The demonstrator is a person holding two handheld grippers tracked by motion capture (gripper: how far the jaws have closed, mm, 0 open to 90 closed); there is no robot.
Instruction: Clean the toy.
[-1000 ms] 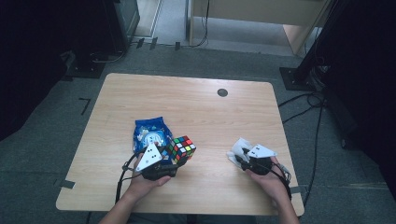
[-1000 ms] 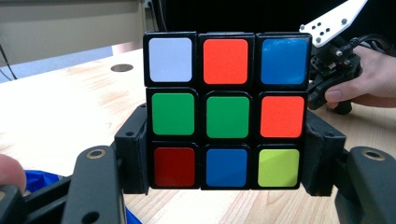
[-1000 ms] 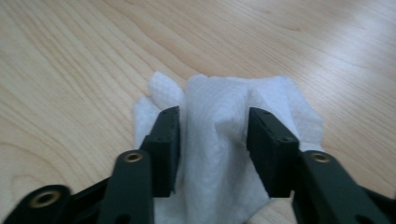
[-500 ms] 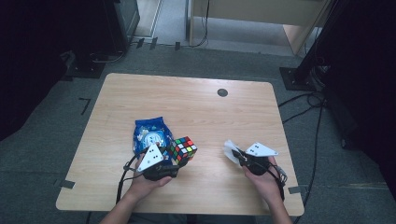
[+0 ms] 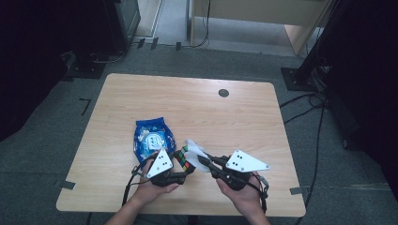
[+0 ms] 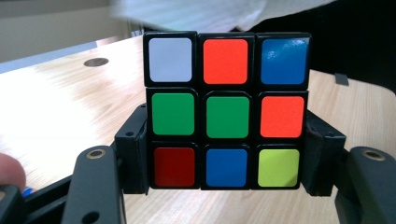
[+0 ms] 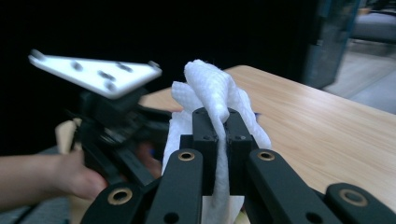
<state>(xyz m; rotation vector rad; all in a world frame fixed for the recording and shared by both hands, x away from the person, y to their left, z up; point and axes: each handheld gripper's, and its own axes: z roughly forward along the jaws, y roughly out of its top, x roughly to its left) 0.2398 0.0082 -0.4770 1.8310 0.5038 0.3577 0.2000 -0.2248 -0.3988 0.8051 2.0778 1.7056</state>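
Nine mixed colour tiles on the clamped puzzle cube (image 6: 226, 109), white wipe (image 7: 212, 88) beside.

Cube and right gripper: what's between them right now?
A white wipe, pinched in the right gripper, fills the gap up to the cube clamped by the left gripper; the high view shows it.

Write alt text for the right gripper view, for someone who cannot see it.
The right gripper is shut on a crumpled white tissue, which sticks up between its black jaws. At left, a hand holds the left gripper with its grey three-cornered plate, and a light wooden table runs off to the right.
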